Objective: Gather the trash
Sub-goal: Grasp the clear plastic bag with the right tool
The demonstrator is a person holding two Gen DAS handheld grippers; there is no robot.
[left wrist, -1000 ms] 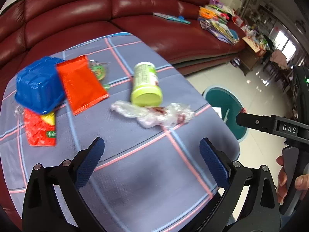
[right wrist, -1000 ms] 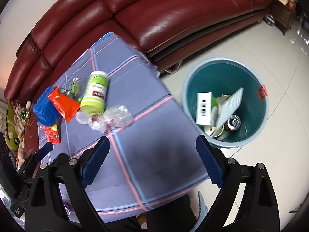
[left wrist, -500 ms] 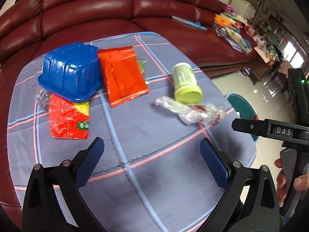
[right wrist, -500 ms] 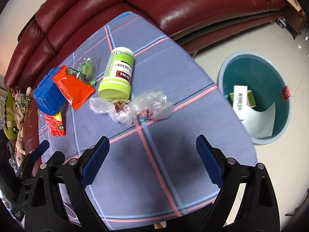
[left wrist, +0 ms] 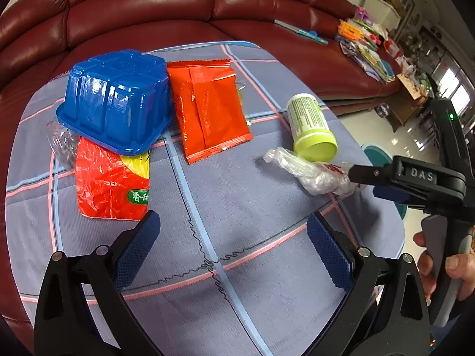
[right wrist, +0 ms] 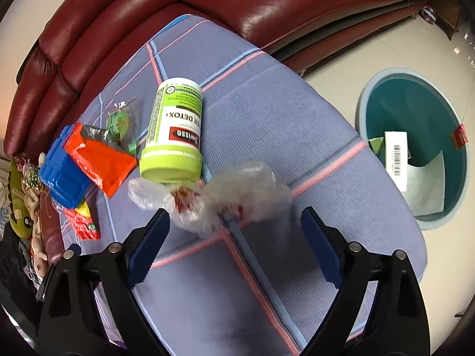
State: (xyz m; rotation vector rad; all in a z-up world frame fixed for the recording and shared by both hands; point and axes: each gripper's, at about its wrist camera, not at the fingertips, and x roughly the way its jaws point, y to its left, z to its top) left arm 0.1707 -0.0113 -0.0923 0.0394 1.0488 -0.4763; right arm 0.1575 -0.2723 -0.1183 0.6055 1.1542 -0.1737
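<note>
Surface under checked cloth carries trash: blue tray upside down, orange packet beside it, green bottle on its side touching crumpled plastic wrap. Bin on floor nearby. Left claw spread, empty; right claw spread just before wrap.

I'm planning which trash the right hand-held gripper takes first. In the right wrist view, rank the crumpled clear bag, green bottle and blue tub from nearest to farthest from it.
1. Crumpled clear bag: just ahead of the right hand-held gripper.
2. Green bottle: lying behind the bag.
3. Blue tub: far left, upside down.
</note>
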